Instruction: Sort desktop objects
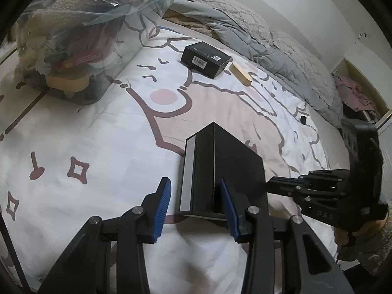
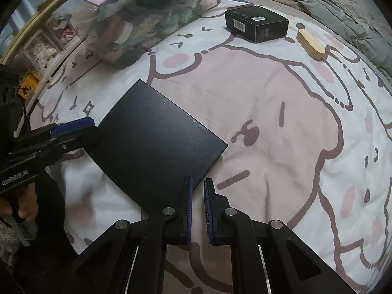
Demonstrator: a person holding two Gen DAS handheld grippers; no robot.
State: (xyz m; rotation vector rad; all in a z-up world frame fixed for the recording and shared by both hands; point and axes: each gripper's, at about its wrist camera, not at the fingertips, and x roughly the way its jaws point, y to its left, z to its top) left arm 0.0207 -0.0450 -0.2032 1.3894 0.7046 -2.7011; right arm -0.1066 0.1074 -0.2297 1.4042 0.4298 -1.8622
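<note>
Black and flat, the box sits clamped in the left gripper beside the closed, empty right gripper, while a barcoded box and wooden block ahead remain unsorted.

A cartoon-print bed carries two black boxes, a wooden block and a clear bin.

We see the box lying on the bedsheet, our landmark. Behind it, well apart, sits a barcoded box with a wooden block just beside its right. Behind and left of the box stands a bin full of things.
</note>
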